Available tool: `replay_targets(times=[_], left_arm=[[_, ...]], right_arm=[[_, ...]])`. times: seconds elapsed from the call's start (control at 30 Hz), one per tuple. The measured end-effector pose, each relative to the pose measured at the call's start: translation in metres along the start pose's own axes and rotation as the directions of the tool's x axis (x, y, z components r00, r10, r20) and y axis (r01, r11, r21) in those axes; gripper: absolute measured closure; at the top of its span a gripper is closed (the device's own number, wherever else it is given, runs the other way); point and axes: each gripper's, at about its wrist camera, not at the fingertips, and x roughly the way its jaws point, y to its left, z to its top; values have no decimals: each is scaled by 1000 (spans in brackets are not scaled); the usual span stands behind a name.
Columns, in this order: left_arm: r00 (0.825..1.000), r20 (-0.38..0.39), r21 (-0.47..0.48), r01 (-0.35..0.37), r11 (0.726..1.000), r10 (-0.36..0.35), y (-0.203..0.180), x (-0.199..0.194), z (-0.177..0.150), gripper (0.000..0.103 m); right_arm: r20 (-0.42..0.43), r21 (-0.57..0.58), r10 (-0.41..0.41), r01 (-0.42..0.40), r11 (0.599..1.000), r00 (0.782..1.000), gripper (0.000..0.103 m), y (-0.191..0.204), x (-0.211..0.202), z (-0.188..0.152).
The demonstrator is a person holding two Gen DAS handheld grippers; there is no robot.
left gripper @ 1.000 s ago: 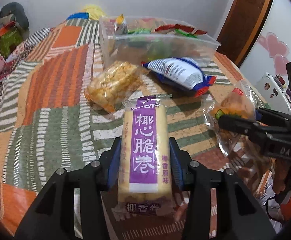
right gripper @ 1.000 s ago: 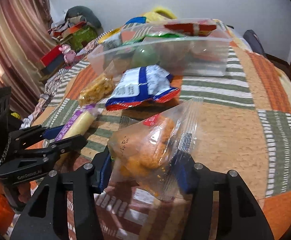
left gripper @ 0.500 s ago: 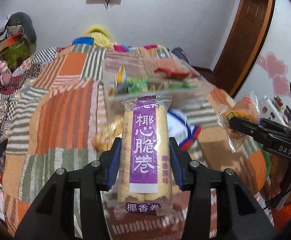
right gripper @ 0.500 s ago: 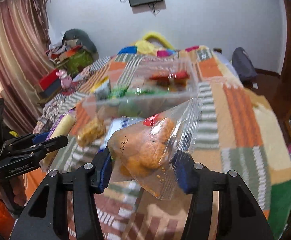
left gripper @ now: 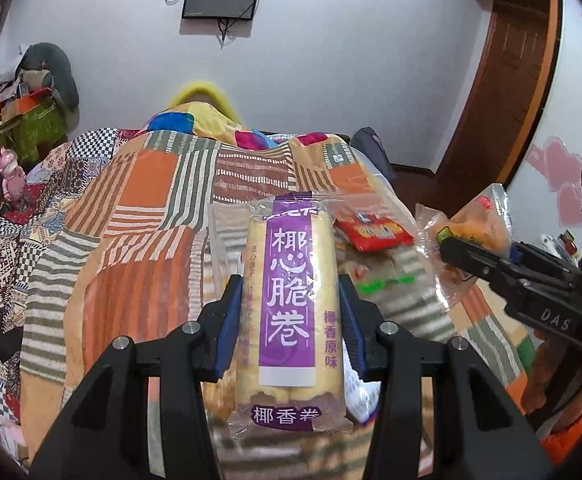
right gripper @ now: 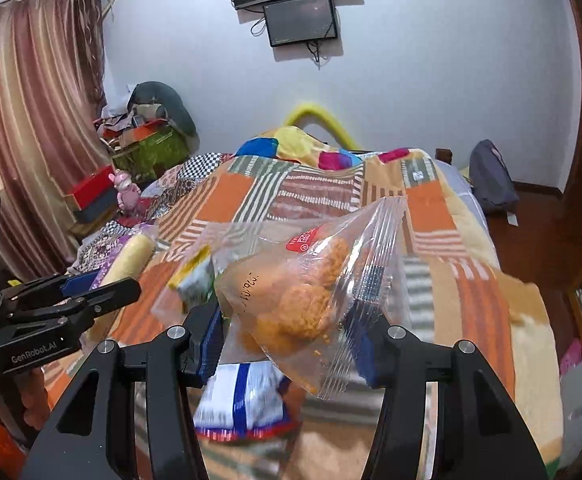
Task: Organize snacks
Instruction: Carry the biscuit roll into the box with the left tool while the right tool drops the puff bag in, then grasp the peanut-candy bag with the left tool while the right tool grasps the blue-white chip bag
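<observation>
My left gripper (left gripper: 291, 328) is shut on a long purple-labelled coconut roll pack (left gripper: 291, 300) and holds it up in the air; the gripper and pack also show at the left of the right wrist view (right gripper: 131, 254). My right gripper (right gripper: 291, 332) is shut on a clear bag of orange fried snacks (right gripper: 303, 288), also lifted; that bag shows at the right of the left wrist view (left gripper: 471, 232). The clear plastic snack box (left gripper: 227, 240) sits behind and below both packs, blurred, with a red packet (left gripper: 375, 232) inside.
A patchwork quilt (right gripper: 291, 196) covers the bed. A blue-and-white chip bag (right gripper: 247, 404) lies below my right gripper. Cluttered boxes and a pink toy (right gripper: 125, 194) stand at the left, a dark bag (right gripper: 491, 176) and a wooden door (left gripper: 511, 92) at the right.
Both grippers have risen from the quilt with their packs and tilted upward; the wall and screens have come into view and the snack box has dropped lower in both views.
</observation>
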Motion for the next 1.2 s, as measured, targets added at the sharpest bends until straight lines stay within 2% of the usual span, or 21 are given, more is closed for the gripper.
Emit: replay_targets(times=[0.33, 0.53, 0.67, 0.87, 1.07, 1.2], left_arm=[[999, -34, -16, -11, 1000, 11, 9, 60, 28, 58], [998, -68, -28, -3, 1000, 1, 13, 87, 33, 58], [996, -90, -27, -13, 1000, 10, 12, 98, 33, 58], [998, -64, -18, -13, 1000, 12, 10, 87, 34, 56], [1000, -31, -7, -3, 1000, 3, 10, 56, 30, 54], [999, -15, 32, -29, 999, 29, 11, 34, 17, 51]], right_arm=[[-93, -55, -9, 4, 998, 996, 53, 3, 74, 21], [-137, -85, -2, -9, 996, 991, 52, 2, 91, 16], [-145, -97, -23, 9, 995, 989, 49, -1, 92, 16], [-141, -74, -7, -3, 997, 990, 42, -9, 79, 21], [-83, -81, -3, -4, 997, 997, 36, -5, 49, 25], [-68, -74, 13, -18, 997, 998, 32, -3, 30, 18]])
